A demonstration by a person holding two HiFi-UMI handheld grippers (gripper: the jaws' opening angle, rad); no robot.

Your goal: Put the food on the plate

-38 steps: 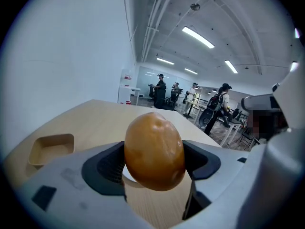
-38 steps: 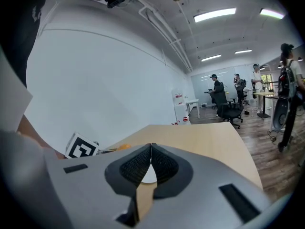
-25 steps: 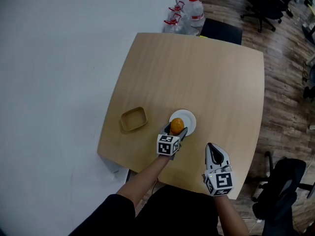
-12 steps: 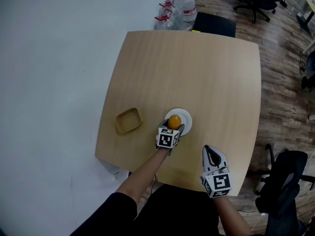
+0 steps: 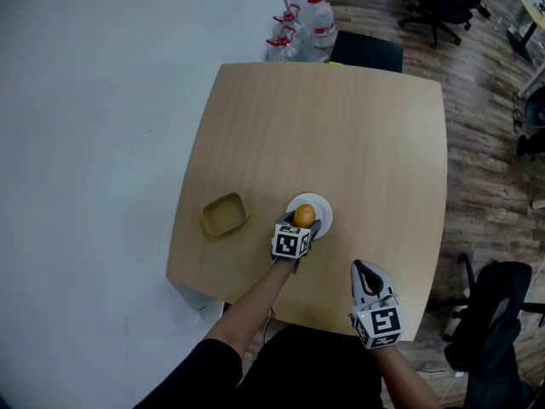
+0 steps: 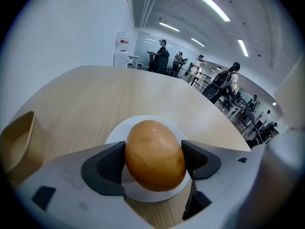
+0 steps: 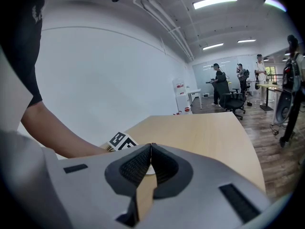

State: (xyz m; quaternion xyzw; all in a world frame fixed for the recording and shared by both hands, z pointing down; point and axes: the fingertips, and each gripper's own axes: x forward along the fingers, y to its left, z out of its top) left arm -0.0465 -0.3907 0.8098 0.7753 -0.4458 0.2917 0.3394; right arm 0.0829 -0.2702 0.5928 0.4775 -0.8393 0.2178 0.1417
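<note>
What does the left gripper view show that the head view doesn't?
Only the left gripper view: the left tongs clamping both sides of the orange food, plus people standing in the distance. Only the head view: the right tongs near the table edge, and water bottles beyond it. Both: the food over the white plate and the tan bowl.

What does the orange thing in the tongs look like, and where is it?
The orange food is smooth, glossy and egg-shaped, orange-brown with faint paler streaks, and it looks whole. The left tongs grip it, with one dark ribbed pad pressing on each side. It is over the middle of the small white plate on the wooden table. Whether its underside touches the plate cannot be seen.
</note>
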